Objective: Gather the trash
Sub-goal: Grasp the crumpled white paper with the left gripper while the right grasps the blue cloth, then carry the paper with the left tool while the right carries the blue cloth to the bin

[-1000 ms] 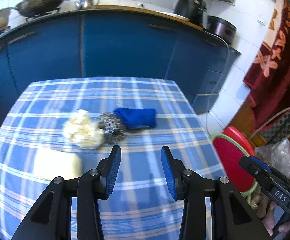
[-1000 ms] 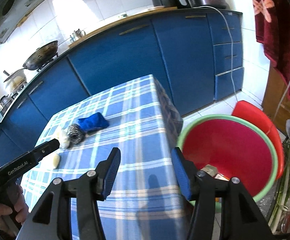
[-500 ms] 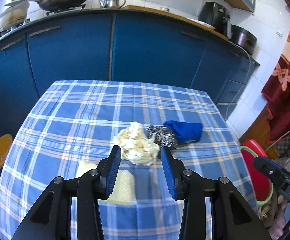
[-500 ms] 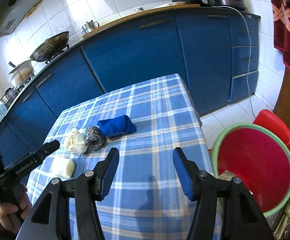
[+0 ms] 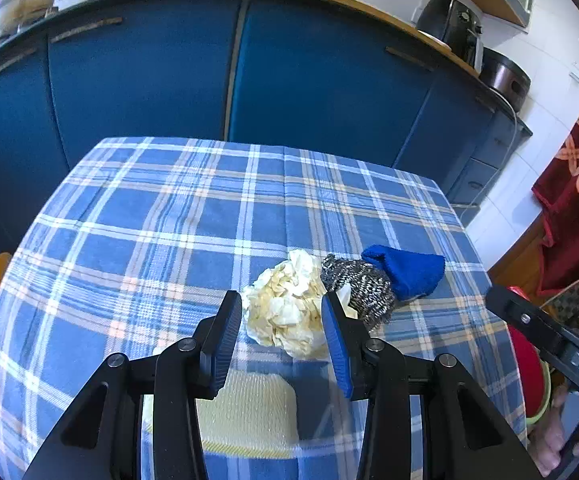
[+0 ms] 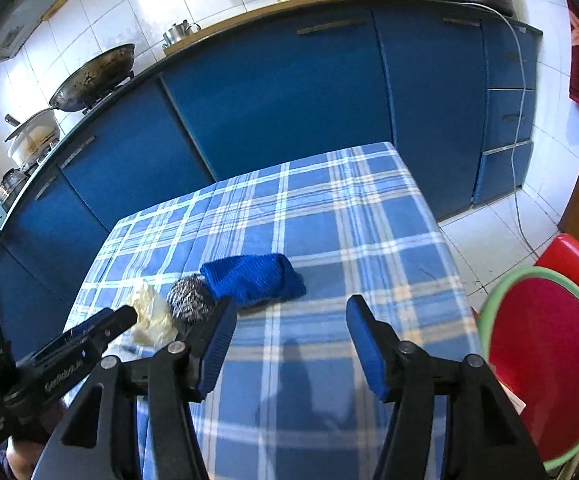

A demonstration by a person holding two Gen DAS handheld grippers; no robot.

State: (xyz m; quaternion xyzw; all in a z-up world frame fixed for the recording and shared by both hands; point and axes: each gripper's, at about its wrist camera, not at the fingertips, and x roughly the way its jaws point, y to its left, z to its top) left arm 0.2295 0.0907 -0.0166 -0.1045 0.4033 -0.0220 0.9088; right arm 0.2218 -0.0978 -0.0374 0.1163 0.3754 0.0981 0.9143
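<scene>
Left gripper [image 5: 281, 320], jaws open and empty, points straight at the crumpled paper wad [image 5: 287, 314] lying on the checked tablecloth [image 5: 149, 240] just ahead — apparently untouched — while the right gripper [image 6: 289, 336], also open and empty, stands farther off.

crumpled cream paper wad [image 5: 289, 312] on checked tablecloth, touching steel scourer [image 5: 359, 286], blue cloth [image 5: 407, 274] beyond
</scene>
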